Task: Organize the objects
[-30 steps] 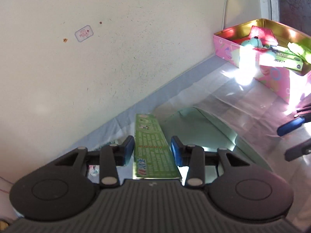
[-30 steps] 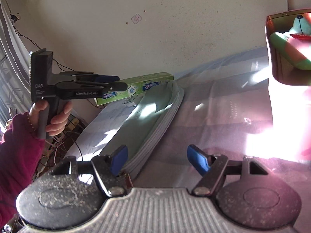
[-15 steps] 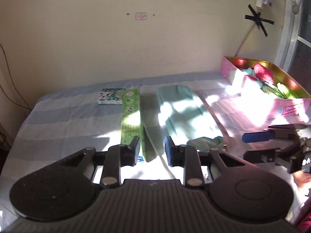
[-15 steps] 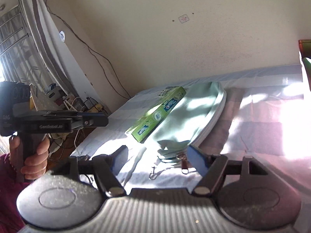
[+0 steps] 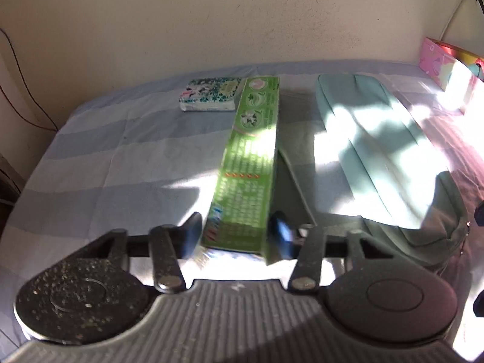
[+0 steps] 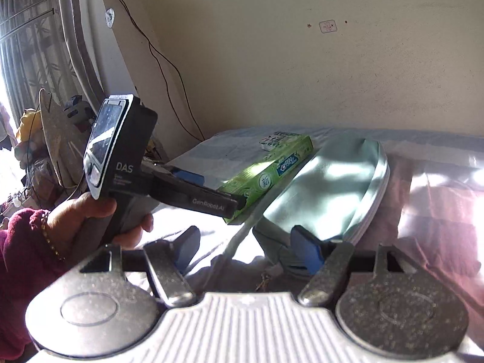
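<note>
A long green toothpaste box lies on the striped cloth, its near end between the pads of my left gripper; the pads stand close beside it, contact unclear. The box also shows in the right wrist view, with the left gripper at its near end. A mint-green pouch lies to the right of the box. My right gripper is open and empty, low over the cloth before the pouch's near end.
A small floral tissue pack lies at the back, touching the box's far end. A pink box stands at the far right by the wall. The table's left edge drops to cables and clutter.
The left gripper set the toothpaste box down beside the pouch, pulled back a little, then came in around the box's near end. The right gripper swung left.
</note>
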Demonstrator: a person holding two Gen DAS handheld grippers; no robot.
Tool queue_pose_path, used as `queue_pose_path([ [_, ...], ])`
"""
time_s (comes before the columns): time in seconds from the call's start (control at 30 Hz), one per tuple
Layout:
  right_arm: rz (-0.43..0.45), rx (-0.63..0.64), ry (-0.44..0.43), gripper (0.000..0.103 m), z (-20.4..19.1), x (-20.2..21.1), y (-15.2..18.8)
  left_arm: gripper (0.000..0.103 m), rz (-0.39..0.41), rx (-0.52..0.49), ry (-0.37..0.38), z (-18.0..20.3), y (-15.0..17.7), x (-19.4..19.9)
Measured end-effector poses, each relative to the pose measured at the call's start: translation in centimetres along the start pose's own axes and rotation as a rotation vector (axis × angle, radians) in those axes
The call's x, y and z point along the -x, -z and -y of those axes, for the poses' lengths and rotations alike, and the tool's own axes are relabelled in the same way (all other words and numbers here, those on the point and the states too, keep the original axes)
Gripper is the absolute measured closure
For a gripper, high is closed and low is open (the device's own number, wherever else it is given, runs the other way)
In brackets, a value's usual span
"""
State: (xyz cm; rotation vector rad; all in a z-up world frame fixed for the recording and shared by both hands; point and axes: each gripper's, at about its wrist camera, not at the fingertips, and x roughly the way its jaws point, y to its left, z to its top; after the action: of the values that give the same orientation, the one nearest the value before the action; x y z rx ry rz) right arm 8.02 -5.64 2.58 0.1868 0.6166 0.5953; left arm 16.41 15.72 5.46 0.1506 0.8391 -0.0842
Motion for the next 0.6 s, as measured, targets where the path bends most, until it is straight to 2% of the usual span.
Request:
queue_pose_path([
  [0.13,0.003,0.035,-0.007,0.034,-0.1,-0.7,-1.4,0.061,0.025,0.033,0.034,-1.2,2.9,3.2],
  [0.23,-0.002,0.056,-0.042,0.034,-0.5,-1.7,-3.4,0.061,0.043,-0.009,0.032,-0.9,6.8,6.5],
  [0.33,-0.04,0.025,-0.107,0.034,-0.7,-4.1,-5.5,0.061,0.068,-0.026,0.047,-0.5,10.3,9.4],
  [0.4,-0.068,0.022,-0.104,0.034,-1.3,-6.1,-6.2,0.061,0.082,-0.003,0.044,0.1,11.9,10.7],
  [0.6,-0.184,0.061,-0.086,0.034,-4.1,-11.0,-4.3,0.061,0.169,0.007,-0.034,2.6,14.5,12.2],
])
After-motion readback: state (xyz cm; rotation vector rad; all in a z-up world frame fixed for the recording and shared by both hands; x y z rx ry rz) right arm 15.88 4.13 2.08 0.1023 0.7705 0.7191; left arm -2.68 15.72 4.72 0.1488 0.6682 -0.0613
